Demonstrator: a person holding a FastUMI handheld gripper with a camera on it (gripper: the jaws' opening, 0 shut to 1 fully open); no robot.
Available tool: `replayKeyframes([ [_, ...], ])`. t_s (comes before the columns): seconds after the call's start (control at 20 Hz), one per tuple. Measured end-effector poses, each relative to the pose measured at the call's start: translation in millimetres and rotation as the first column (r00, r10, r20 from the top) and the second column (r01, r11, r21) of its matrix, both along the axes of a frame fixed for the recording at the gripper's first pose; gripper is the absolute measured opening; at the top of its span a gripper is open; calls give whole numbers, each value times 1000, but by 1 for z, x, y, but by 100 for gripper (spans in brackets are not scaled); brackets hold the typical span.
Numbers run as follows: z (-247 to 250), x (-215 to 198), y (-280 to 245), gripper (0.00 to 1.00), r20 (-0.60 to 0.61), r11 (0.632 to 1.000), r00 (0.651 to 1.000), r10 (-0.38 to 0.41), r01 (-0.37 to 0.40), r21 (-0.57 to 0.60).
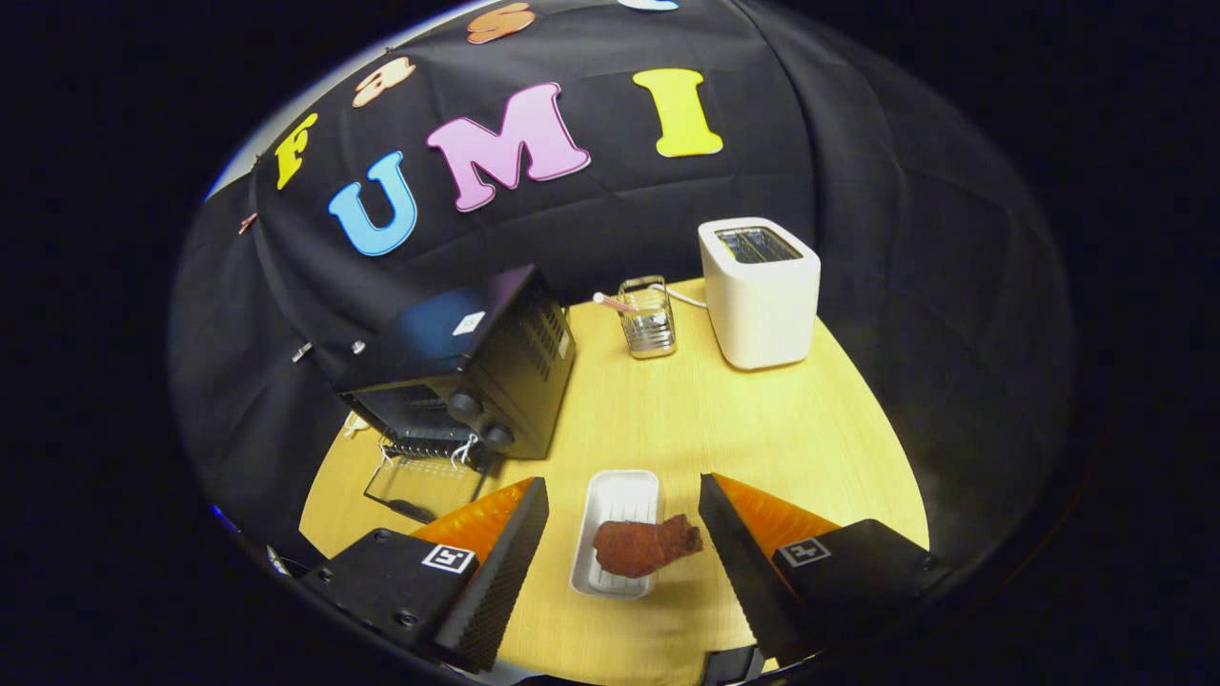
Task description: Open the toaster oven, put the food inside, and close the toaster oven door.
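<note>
A black toaster oven (477, 367) stands on the wooden table (686, 419), beyond my left finger, with its glass door (424, 484) folded down flat in front of it. A reddish-brown piece of food (646, 546) lies in a small white tray (615, 534), part of it hanging over the tray's right rim. My gripper (624, 519) is open above the table, its fingers wide apart on either side of the tray and touching nothing.
A white slot toaster (760, 291) stands at the back of the table, its cord trailing left. Beside it sits a small wire holder (648, 317) with a pink stick in it. Bare table lies between the oven and the toaster.
</note>
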State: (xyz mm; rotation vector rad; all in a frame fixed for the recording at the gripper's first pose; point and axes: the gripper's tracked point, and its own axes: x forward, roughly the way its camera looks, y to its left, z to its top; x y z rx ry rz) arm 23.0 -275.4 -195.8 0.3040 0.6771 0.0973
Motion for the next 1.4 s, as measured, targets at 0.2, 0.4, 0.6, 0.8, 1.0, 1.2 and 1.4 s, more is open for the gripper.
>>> replayKeyframes([
  [0.2, -46, -8, -10, 99, -120, 998, 992, 29, -23, 50],
  [0.4, -74, -6, -6, 98, -175, 990, 981, 79, -57, 125],
  [0.6, -90, -3, -3, 82, -226, 977, 969, 99, -51, 208],
  [0.8, -99, -2, -2, 58, -266, 961, 959, 98, -22, 275],
  [1.0, -99, -3, 5, 28, -303, 936, 947, 110, 4, 352],
  [1.2, -96, -2, 4, 19, -342, 905, 934, 105, 53, 421],
  [1.4, -94, 0, 6, 16, -344, 902, 933, 108, 54, 429],
])
